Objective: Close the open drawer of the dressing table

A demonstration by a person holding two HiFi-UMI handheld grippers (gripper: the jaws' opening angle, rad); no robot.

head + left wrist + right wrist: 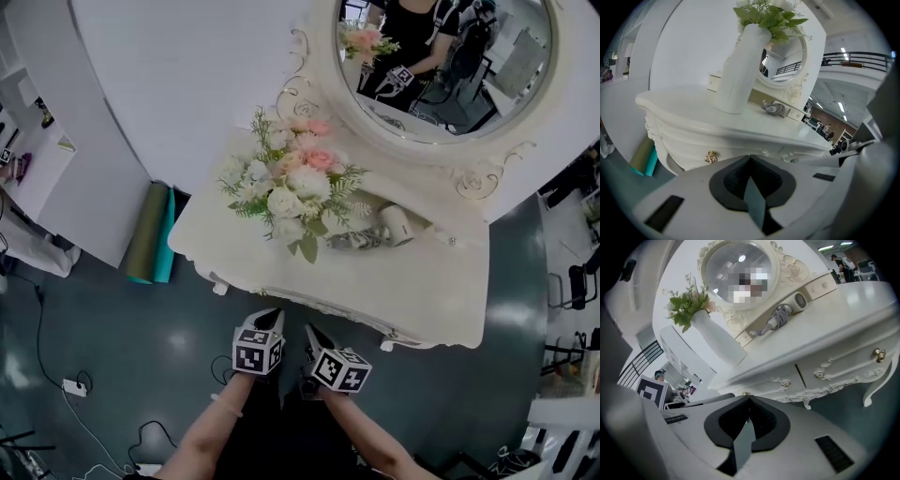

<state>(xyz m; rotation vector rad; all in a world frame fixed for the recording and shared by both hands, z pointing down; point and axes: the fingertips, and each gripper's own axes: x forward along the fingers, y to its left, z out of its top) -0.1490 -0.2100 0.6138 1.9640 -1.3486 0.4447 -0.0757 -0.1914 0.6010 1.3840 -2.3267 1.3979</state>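
Head view: left gripper [272, 319], right gripper [312, 333]; fingers of both pressed together, holding nothing; tips side by side at drawer [773, 379] of table [441, 300], seemingly to push it flush.

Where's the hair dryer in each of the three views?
Head view: hair dryer at centre, right of the flower vase.
Left gripper view: hair dryer upper middle, just right of the flower vase.
Right gripper view: hair dryer upper right, under the mirror.
Shared landmark: the flower vase.
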